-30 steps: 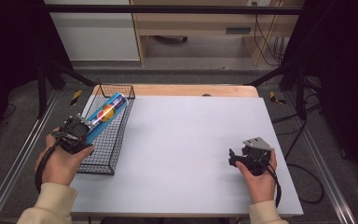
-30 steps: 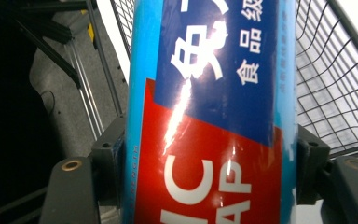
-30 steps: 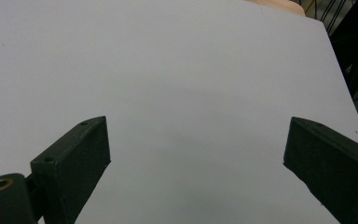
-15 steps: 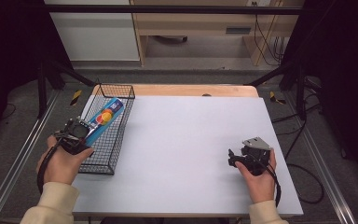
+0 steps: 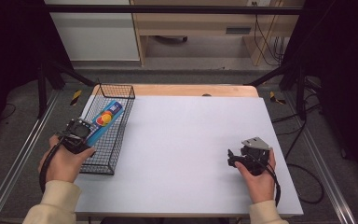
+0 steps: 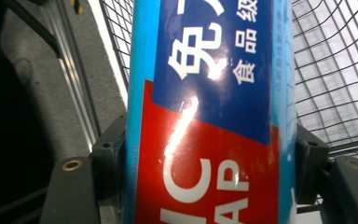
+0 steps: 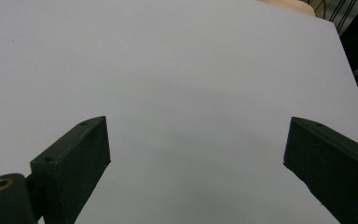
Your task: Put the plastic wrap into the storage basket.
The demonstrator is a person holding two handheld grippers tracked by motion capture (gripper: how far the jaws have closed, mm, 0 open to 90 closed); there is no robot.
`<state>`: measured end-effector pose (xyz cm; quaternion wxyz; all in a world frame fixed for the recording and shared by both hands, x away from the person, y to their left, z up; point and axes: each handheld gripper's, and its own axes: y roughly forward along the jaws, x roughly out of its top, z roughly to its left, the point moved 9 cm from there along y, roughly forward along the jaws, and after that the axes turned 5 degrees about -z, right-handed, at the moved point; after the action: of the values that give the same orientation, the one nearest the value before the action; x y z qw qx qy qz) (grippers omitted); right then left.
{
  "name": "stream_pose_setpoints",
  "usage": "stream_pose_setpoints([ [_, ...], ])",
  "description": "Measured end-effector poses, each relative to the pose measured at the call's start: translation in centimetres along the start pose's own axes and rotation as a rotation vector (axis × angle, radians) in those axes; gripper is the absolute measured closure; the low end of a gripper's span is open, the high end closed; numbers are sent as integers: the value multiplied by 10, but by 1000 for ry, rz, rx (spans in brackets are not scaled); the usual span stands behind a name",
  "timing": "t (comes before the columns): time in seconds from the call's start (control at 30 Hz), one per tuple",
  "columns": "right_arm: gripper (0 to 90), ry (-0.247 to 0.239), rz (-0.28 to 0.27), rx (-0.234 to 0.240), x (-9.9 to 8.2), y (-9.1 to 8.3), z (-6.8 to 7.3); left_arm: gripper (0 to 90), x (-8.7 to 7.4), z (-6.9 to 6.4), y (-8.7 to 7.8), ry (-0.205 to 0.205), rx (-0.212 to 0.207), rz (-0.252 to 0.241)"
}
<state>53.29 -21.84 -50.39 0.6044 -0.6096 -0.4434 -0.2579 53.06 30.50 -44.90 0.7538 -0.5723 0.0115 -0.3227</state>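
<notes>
A white table [image 5: 186, 140] takes up the middle of the high view, with a person's two forearms coming in from the bottom edge. At the left of the frame, a black wire basket [image 5: 103, 161] sits on the table's left edge, running from the upper left toward the lower left. Inside it lies a blue tube [image 5: 103, 119] with red and yellow markings, its length following the basket's.

The left hand [image 5: 64, 161] holds the left gripper [image 5: 77, 133] at the near end of the tube. In the left gripper view, the tube [image 6: 205, 112] stands between the two black jaws, which press against both of its sides, so the gripper is clamped on it. White lettering shows on its blue and red label, and basket wire [image 6: 335, 70] crosses the upper right of that frame.

At the lower right of the high view, the right hand [image 5: 256, 175] holds the right gripper [image 5: 235, 158] over bare table. In the right gripper view its jaws are spread wide apart, with plain white tabletop [image 7: 191, 93] between them.
</notes>
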Motion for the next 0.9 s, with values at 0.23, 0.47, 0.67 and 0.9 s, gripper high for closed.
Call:
stream_pose_setpoints([
  [0.23,73,-2,2,1,0,0,1,316,-3,-3,6,8,-7,44],
  [0.47,73,-5,2,1,0,1,2,316,-4,-5,11,31,5,75],
  [0.67,73,-4,8,5,-1,2,2,316,-3,-5,12,58,10,106],
  [0.9,72,-3,14,10,-2,2,3,317,-1,-6,15,96,29,144],
])
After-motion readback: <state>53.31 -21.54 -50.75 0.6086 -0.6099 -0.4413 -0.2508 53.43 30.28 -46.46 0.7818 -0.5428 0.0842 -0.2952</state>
